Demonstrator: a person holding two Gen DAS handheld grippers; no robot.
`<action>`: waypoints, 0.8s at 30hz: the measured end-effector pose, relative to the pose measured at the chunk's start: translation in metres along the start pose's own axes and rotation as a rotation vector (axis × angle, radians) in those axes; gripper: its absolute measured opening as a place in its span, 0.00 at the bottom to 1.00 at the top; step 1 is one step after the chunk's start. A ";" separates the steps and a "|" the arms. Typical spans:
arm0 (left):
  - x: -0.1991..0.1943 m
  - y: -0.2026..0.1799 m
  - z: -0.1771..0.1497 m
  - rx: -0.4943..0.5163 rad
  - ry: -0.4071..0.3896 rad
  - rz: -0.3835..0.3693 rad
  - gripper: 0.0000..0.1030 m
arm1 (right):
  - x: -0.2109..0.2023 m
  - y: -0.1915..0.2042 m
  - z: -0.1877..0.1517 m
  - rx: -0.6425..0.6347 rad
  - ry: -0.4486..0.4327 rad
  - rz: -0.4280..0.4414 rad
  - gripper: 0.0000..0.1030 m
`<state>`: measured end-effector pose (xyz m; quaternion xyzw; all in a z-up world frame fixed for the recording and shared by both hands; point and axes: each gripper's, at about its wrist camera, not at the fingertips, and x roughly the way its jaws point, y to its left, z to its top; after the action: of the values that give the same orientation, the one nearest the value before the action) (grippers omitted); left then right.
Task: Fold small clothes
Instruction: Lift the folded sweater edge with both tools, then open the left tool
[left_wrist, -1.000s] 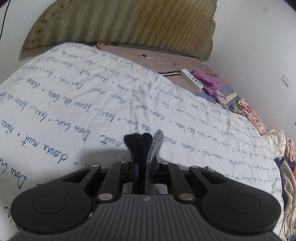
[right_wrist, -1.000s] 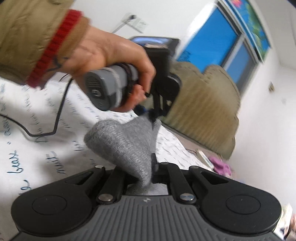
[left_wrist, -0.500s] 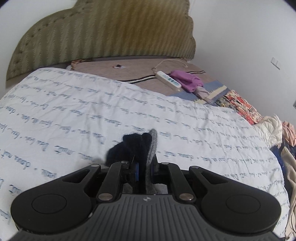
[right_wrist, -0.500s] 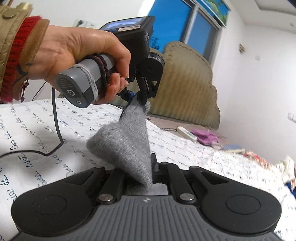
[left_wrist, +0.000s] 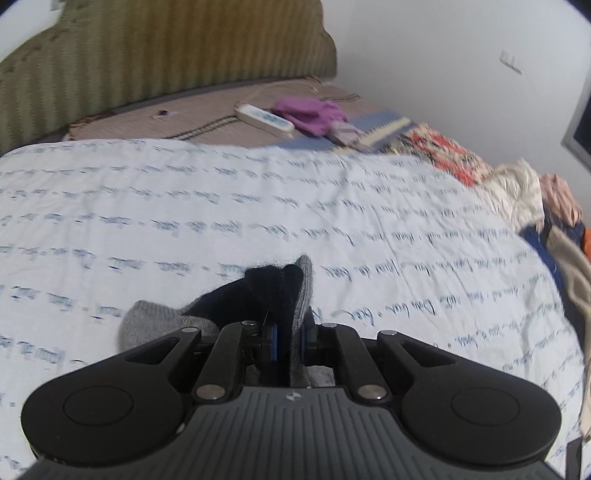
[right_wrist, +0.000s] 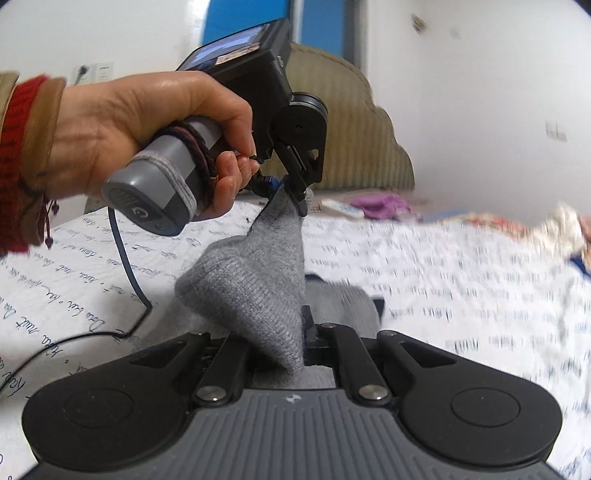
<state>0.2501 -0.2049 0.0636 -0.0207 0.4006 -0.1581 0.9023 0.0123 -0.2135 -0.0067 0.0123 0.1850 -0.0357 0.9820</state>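
White bedding with blue handwriting (left_wrist: 369, 206) is covering the bed and is serving as the folding surface; a padded olive headboard (left_wrist: 166, 55) is standing at 12 o'clock, and loose clothes (left_wrist: 524, 192) are lying in a heap at 3 o'clock in the left wrist view.

The task's thing, a grey knitted garment (right_wrist: 255, 295) with a dark inner side, is hanging in the air between the two tools, above the bedding. The left tool (right_wrist: 290, 192) is clamped on one edge of it; in the right wrist view it is sitting at 12 o'clock, gripped by the person's left hand (right_wrist: 147, 136). The right tool (right_wrist: 306, 332) is pressed together on the opposite edge, at 6 o'clock in its own view. In the left wrist view the same fabric (left_wrist: 295, 295) is standing up between the two pads, dark on one side and grey on the other, with a grey part drooping toward 9 o'clock.

I am judging that the step in hand is carrying the doubled piece to a free place on the bedding and laying it flat. To do this well, both grips should be staying firm, because knitted wool is stretching and slipping easily. The two tools should be keeping level with each other and gently apart, so the cloth is hanging without a twist. The drooping lower part should be touching the bedding first, then the held edges laid over it, and only then released. The black cable (right_wrist: 122, 266) at 9 o'clock is lying near and should be kept out from under the garment.
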 end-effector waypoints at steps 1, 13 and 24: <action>0.007 -0.006 -0.003 0.013 0.010 0.001 0.10 | 0.001 -0.005 -0.003 0.028 0.016 0.005 0.06; 0.055 -0.036 -0.032 0.084 0.090 -0.032 0.24 | 0.014 -0.045 -0.026 0.218 0.178 0.095 0.08; 0.011 -0.022 -0.027 0.138 -0.055 0.016 0.82 | 0.018 -0.071 -0.035 0.333 0.236 0.139 0.38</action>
<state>0.2311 -0.2264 0.0410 0.0404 0.3637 -0.1775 0.9135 0.0107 -0.2838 -0.0469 0.1912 0.2889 0.0036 0.9381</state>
